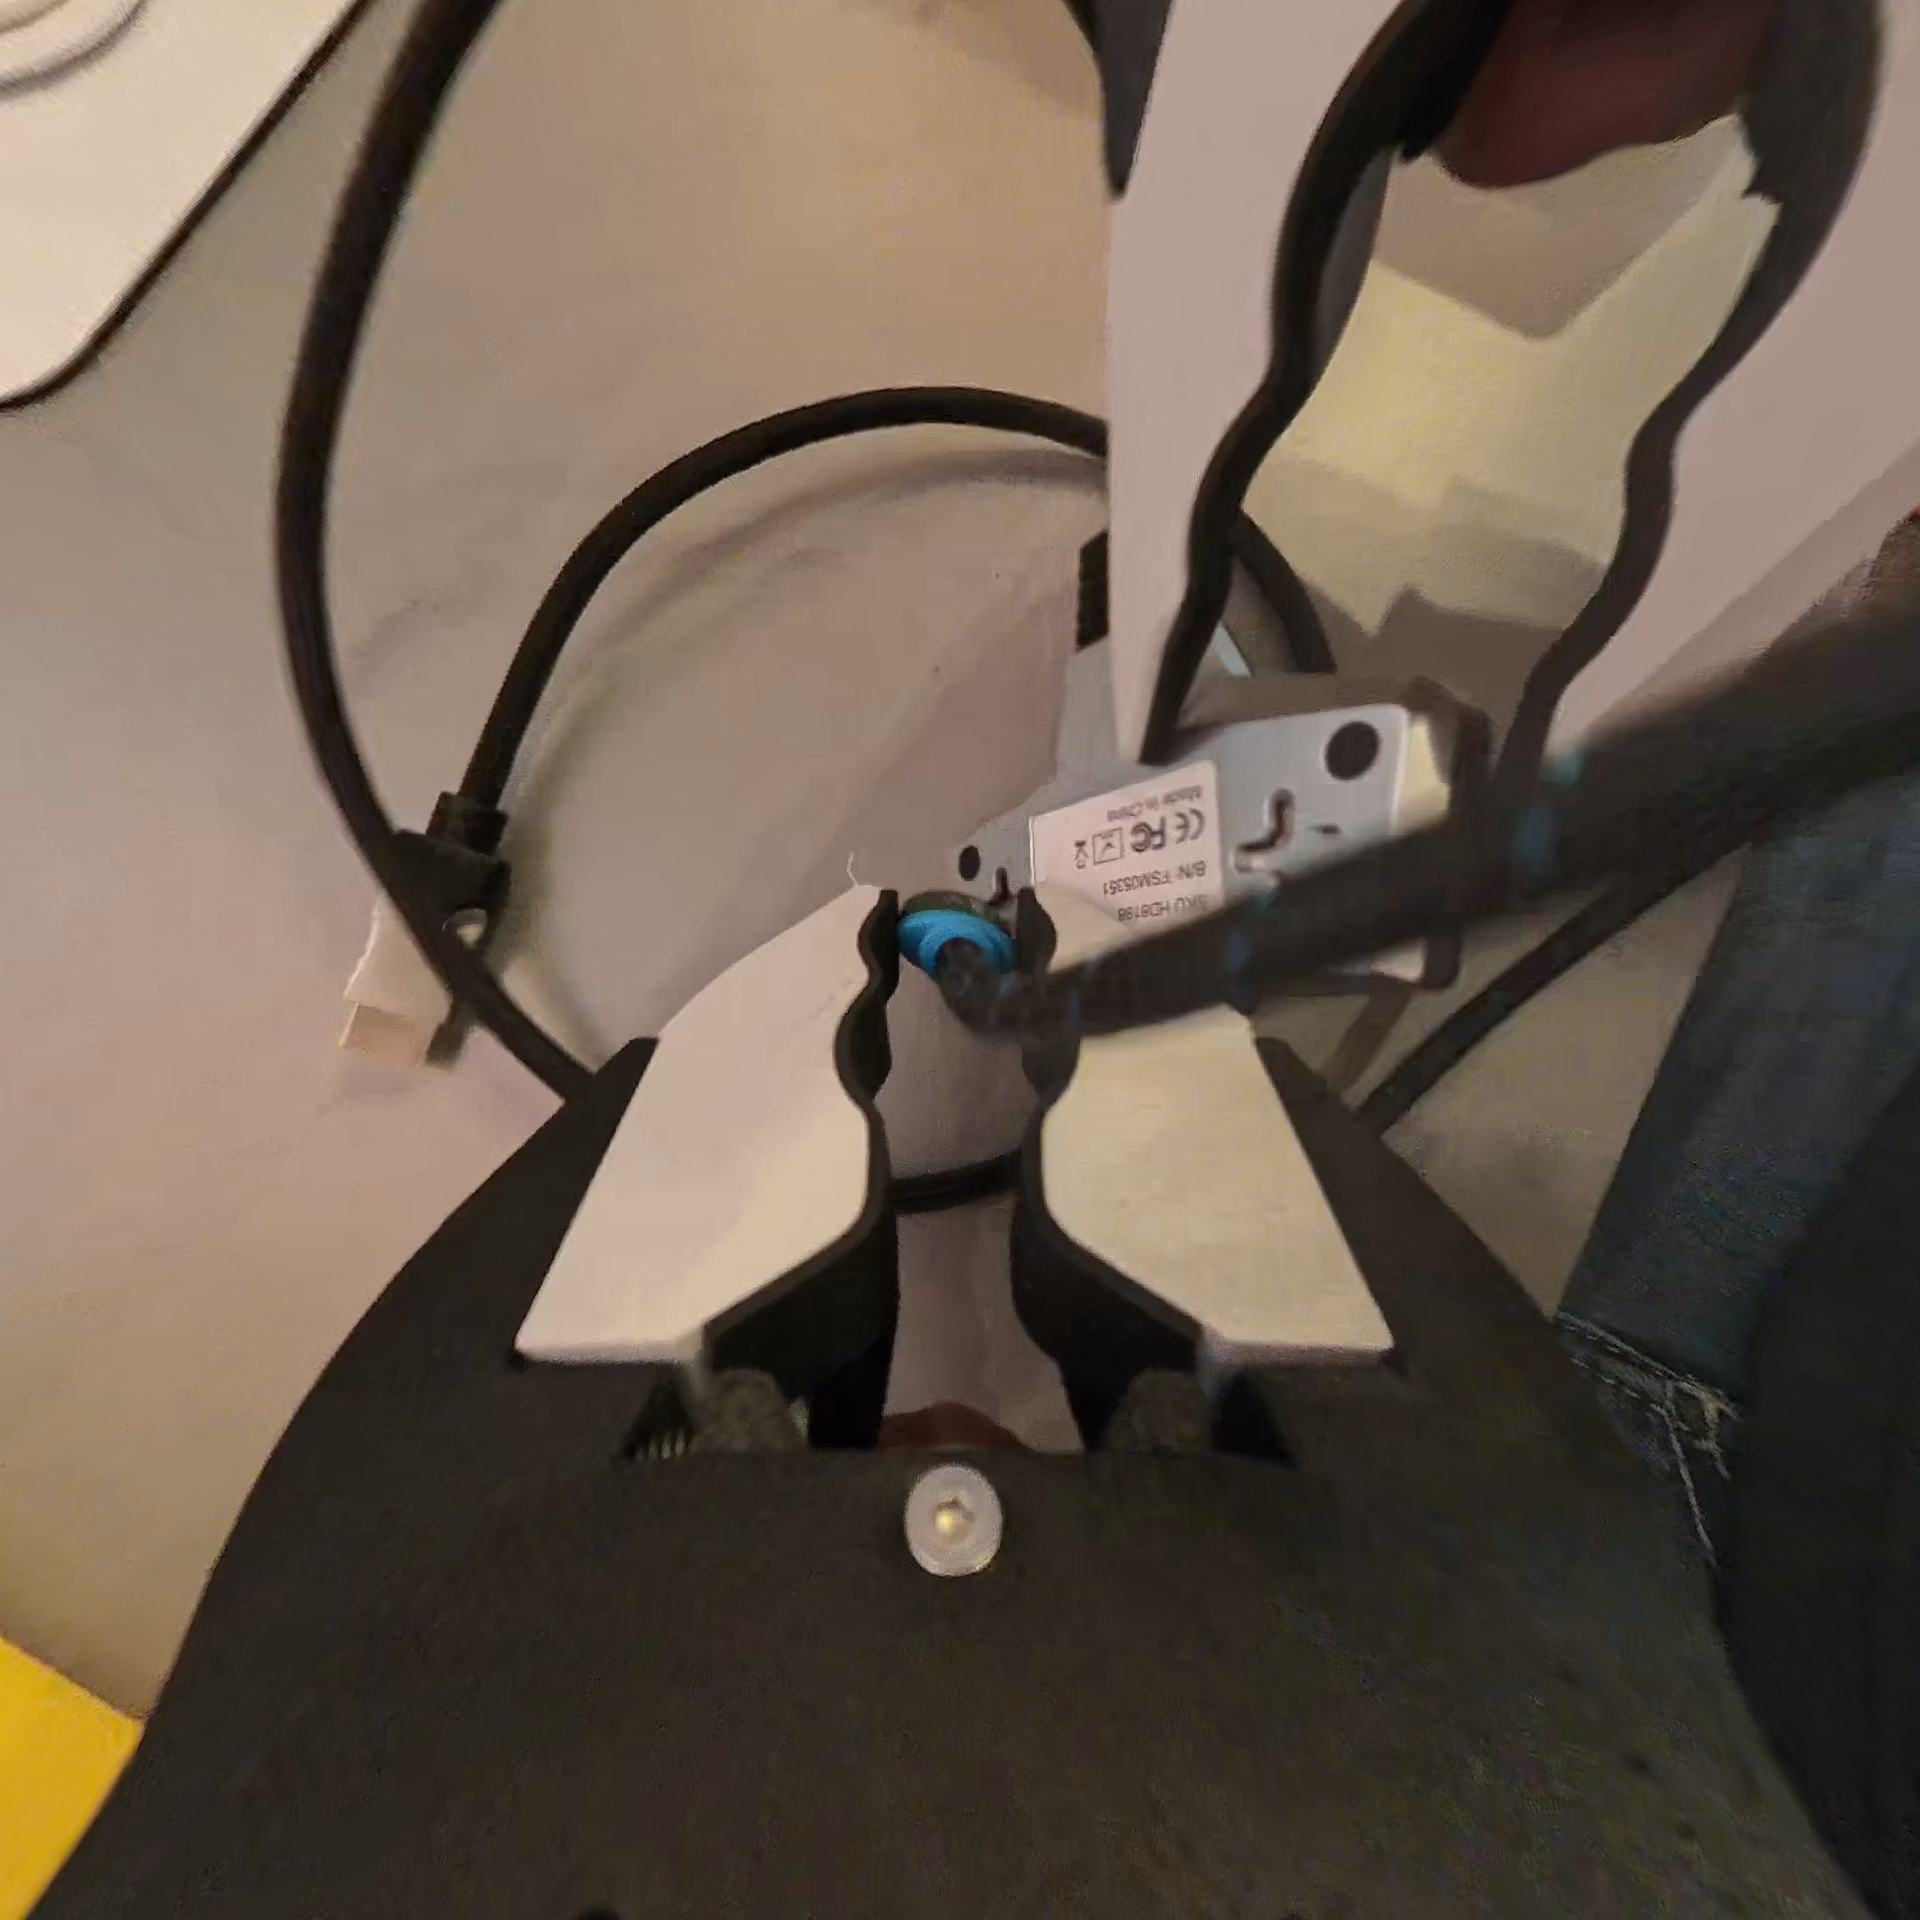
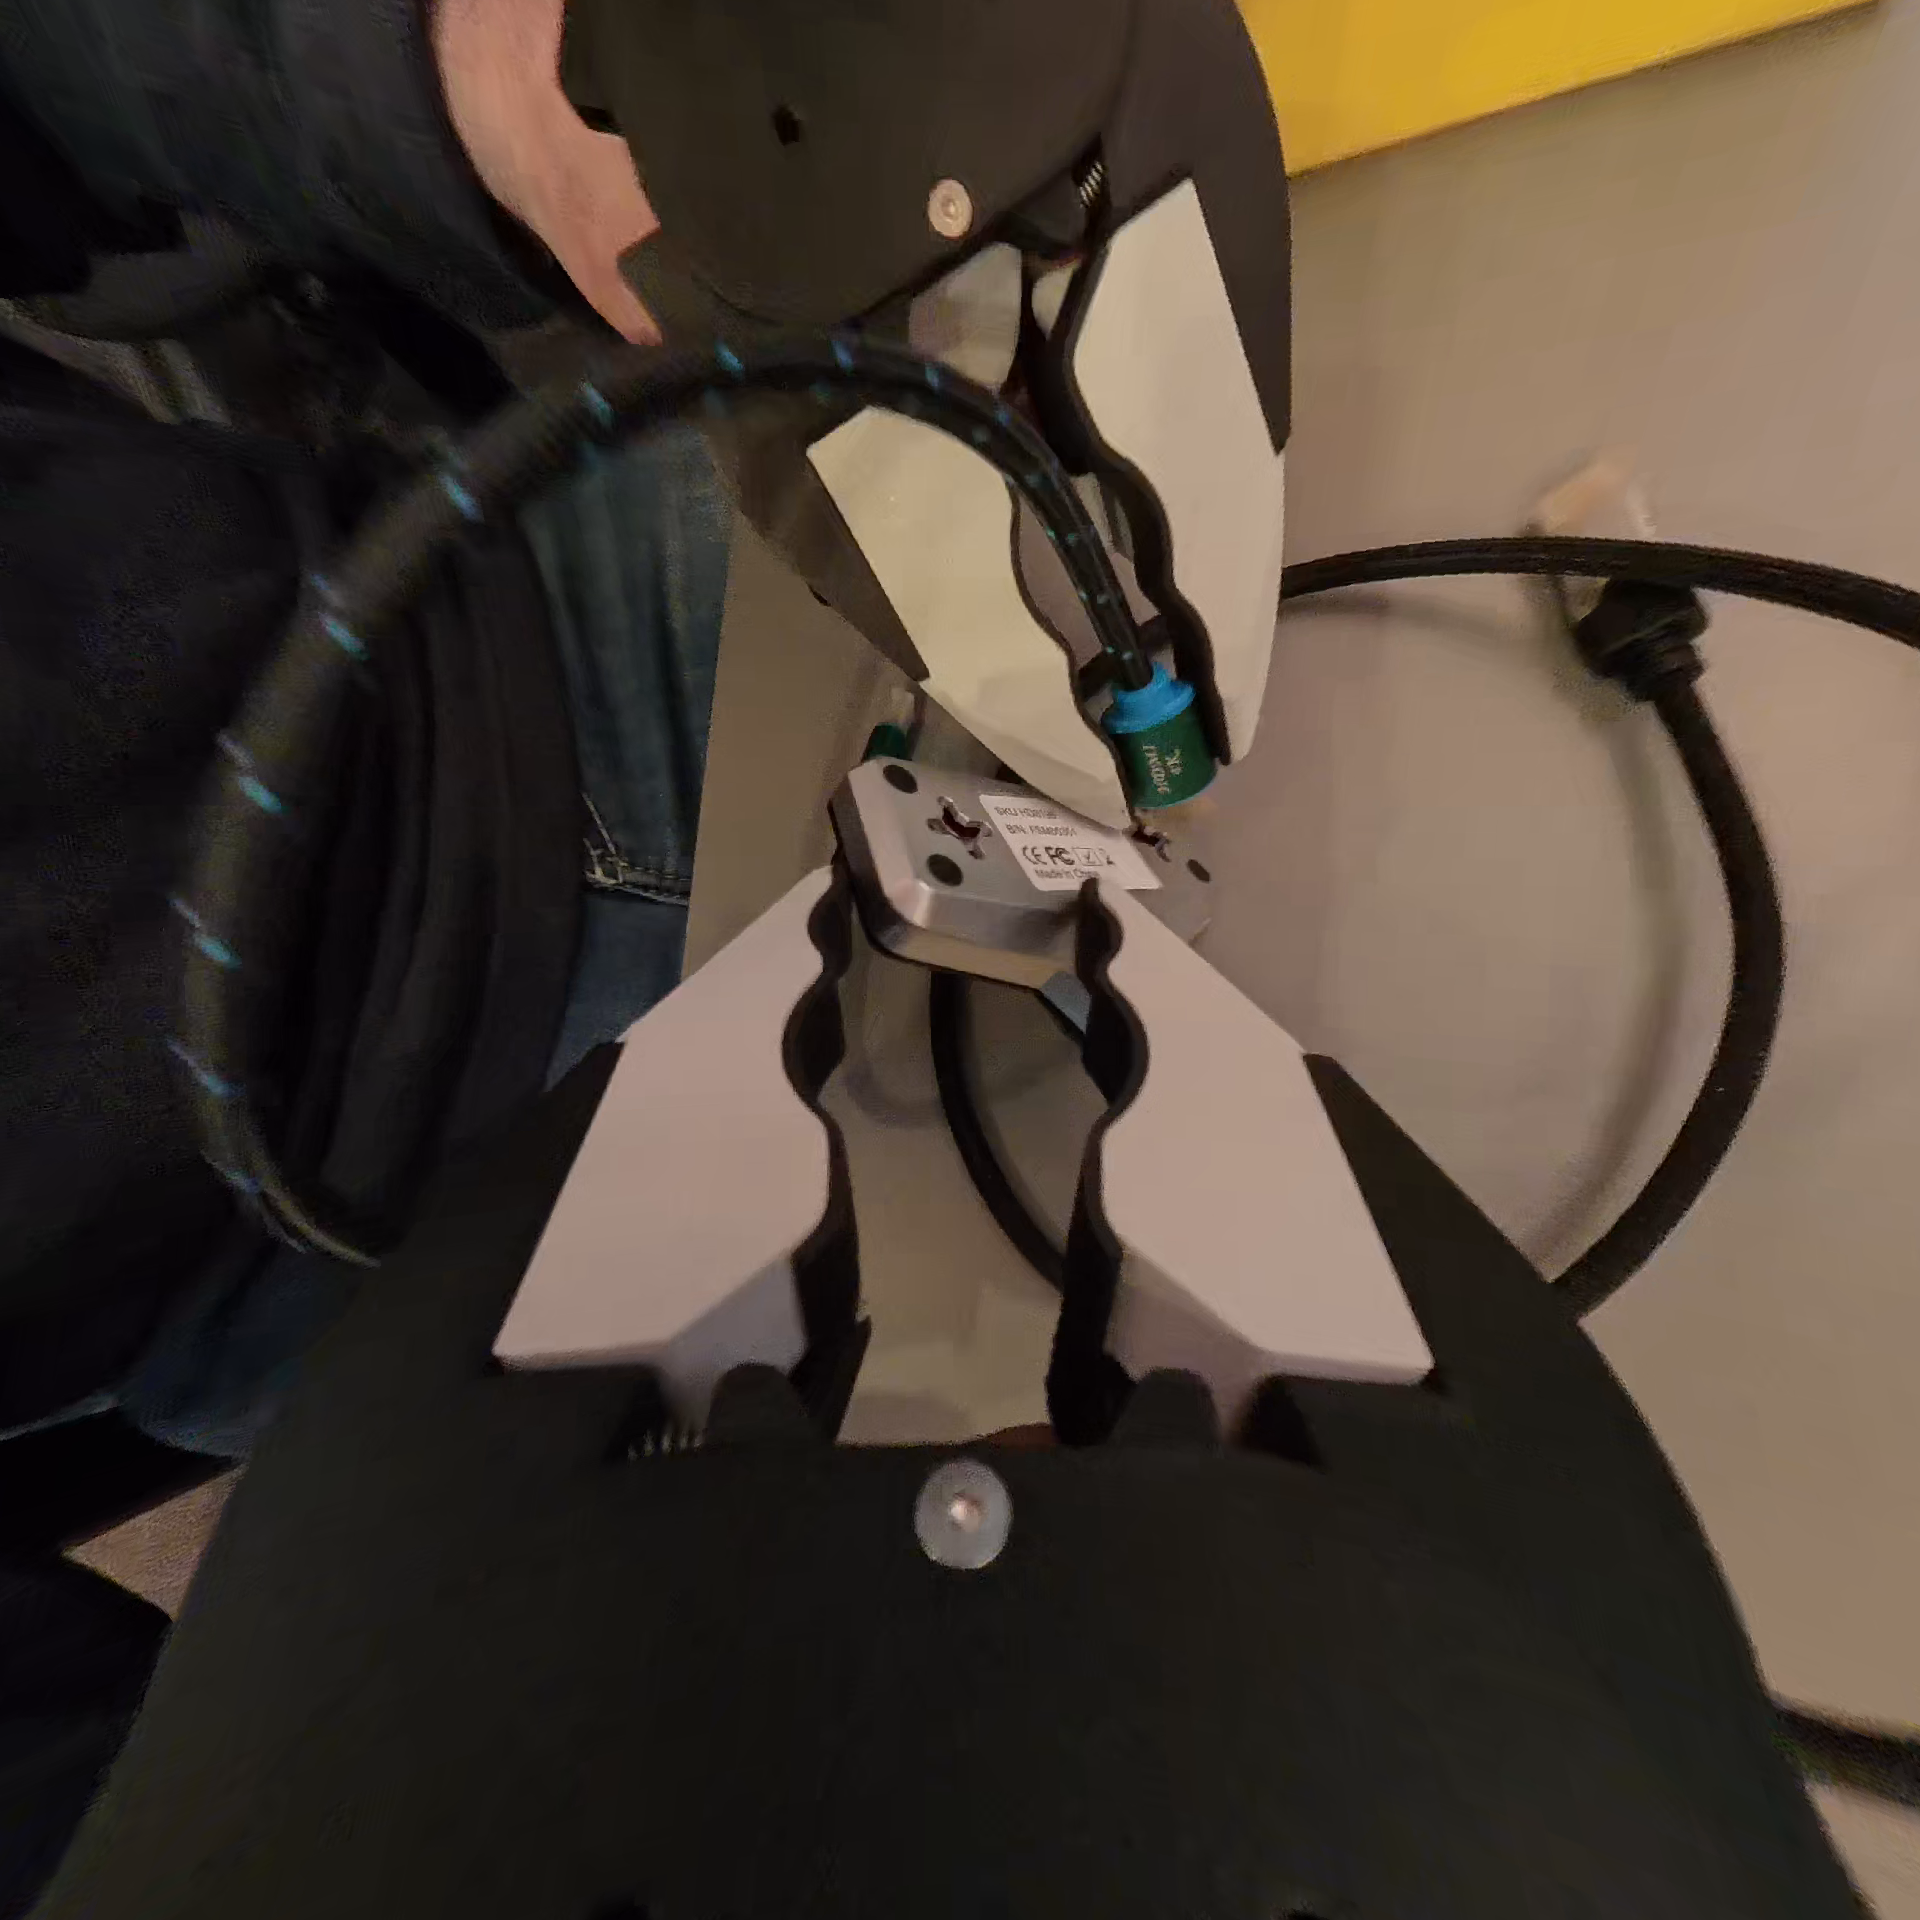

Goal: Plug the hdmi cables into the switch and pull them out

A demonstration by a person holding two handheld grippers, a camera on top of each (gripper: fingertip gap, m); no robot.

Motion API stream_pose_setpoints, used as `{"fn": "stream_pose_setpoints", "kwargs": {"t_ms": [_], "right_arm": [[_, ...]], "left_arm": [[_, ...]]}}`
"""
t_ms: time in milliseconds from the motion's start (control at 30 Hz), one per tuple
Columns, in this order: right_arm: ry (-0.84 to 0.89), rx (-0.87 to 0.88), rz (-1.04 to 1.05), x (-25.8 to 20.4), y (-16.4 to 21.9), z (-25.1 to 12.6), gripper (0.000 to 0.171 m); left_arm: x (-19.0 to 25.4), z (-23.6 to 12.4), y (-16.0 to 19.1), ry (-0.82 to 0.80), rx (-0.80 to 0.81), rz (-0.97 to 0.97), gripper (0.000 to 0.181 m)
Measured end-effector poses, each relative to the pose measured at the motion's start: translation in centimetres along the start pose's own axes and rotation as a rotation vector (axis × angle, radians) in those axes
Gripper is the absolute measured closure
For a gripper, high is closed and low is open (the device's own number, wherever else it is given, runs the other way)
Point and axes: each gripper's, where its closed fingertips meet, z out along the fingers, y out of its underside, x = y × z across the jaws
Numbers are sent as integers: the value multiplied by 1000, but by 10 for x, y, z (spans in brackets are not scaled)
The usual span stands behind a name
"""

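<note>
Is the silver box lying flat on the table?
No, the silver switch is held up off the table, pinched at one end by the right gripper.

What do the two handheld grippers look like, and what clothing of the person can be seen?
Each gripper, left and right, has a matte black body, one silver screw in the middle and two pale grey wedge fingers with wavy black inner pads. The person wears a dark sleeve and blue jeans.

The switch's (image 2: 971,883) port face is hidden from both views. The green plug's (image 2: 1164,774) metal tip is concealed behind the switch edge. The braided cable (image 1: 1558,831) is blurred and cut off at the right edge.
</note>
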Motion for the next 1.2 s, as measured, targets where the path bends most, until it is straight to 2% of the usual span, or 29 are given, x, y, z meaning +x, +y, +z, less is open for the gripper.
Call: {"fn": "stream_pose_setpoints", "kwargs": {"t_ms": [233, 400, 633, 733, 867, 1000, 1133, 1200], "right_arm": [[96, -8, -109, 6, -7, 0, 135], [296, 34, -191, 29, -25, -13, 143], [420, 59, -152, 55, -27, -10, 147], [475, 70, -114, 68, -29, -5, 145], [539, -36, -74, 88, -8, 11, 141], [517, -41, 1, 92, -1, 13, 137], [465, -101, 10, 86, 12, 13, 118], [447, -123, 34, 84, 18, 13, 115]], "left_arm": [[-8, 3, 7, 12, -9, -56, 160], [-6, 4, 11, 62, -19, -88, 160], [10, 14, 15, 83, -66, -24, 161], [6, 13, 16, 78, -62, -23, 161], [6, 13, 17, 77, -62, -16, 162], [4, 13, 17, 66, -63, -3, 163], [2, 13, 17, 53, -59, 9, 163], [1, 13, 17, 42, -59, 18, 164]]}}
